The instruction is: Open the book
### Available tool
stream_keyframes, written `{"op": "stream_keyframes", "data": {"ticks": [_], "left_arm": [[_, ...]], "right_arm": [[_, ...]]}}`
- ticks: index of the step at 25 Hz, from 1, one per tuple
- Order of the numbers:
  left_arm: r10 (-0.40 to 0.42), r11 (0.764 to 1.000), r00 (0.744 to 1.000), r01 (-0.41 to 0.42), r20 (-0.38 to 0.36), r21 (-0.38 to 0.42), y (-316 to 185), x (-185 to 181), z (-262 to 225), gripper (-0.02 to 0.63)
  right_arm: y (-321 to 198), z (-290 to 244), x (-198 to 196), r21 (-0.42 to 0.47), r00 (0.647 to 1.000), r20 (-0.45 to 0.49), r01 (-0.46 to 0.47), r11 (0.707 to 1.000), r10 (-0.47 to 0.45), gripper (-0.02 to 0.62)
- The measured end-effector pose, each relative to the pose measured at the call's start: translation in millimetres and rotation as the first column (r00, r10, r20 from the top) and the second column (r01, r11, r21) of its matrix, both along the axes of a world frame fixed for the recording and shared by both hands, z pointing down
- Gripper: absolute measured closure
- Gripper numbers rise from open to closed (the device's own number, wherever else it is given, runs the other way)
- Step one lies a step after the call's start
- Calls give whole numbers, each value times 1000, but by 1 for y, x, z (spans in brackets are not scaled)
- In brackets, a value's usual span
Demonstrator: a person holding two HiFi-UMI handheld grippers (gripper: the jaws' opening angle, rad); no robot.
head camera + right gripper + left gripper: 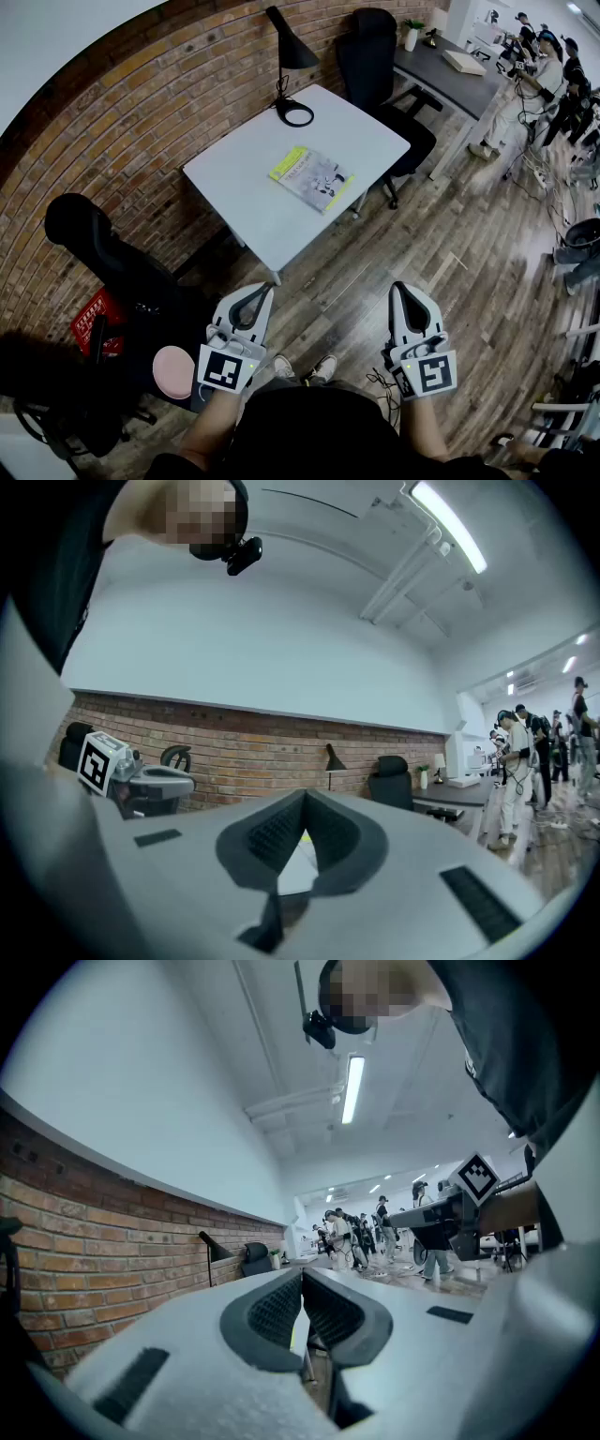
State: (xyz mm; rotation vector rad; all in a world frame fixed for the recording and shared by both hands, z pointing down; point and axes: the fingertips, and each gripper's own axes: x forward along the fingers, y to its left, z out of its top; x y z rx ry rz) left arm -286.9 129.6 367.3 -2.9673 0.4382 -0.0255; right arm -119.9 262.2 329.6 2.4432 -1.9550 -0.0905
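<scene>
Head view: one book [312,178] lies closed on the bench [244,178], upper centre, long axis upper left to lower right. Left gripper [262,292] and right gripper [401,291], below, both clenched empty.

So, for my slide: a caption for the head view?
Closed book on white table; left gripper and right gripper shut, empty, well short.

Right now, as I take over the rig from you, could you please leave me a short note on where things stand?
Left gripper: shut, empty, held level, short of the table.
Right gripper: shut, empty, level, also short of the table.
Book: closed, lying flat on the white table, neither gripper near it.
Done: nothing yet.
Left: move up to the table, reach the book and open its cover.
</scene>
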Motion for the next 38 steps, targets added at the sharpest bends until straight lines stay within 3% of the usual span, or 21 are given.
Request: {"op": "stream_keyframes", "data": {"ticks": [10, 16, 26, 38], "left_arm": [[2, 1000, 1000, -2, 2, -11, 0, 7, -3, 580], [0, 1000, 1000, 0, 10, 2, 10, 27, -3, 580], [19, 1000, 999, -18, 44, -23, 21, 58, 20, 580], [50, 998, 998, -49, 29, -47, -51, 153, 28, 580]], "right_arm": [[5, 6, 7, -1, 1000, 9, 3, 1000, -3, 583], [21, 10, 27, 39, 997, 73, 28, 999, -31, 583], [35, 42, 50, -12, 994, 95, 49, 999, -48, 581], [-31, 55, 122, -85, 995, 79, 62, 994, -55, 581]]}}
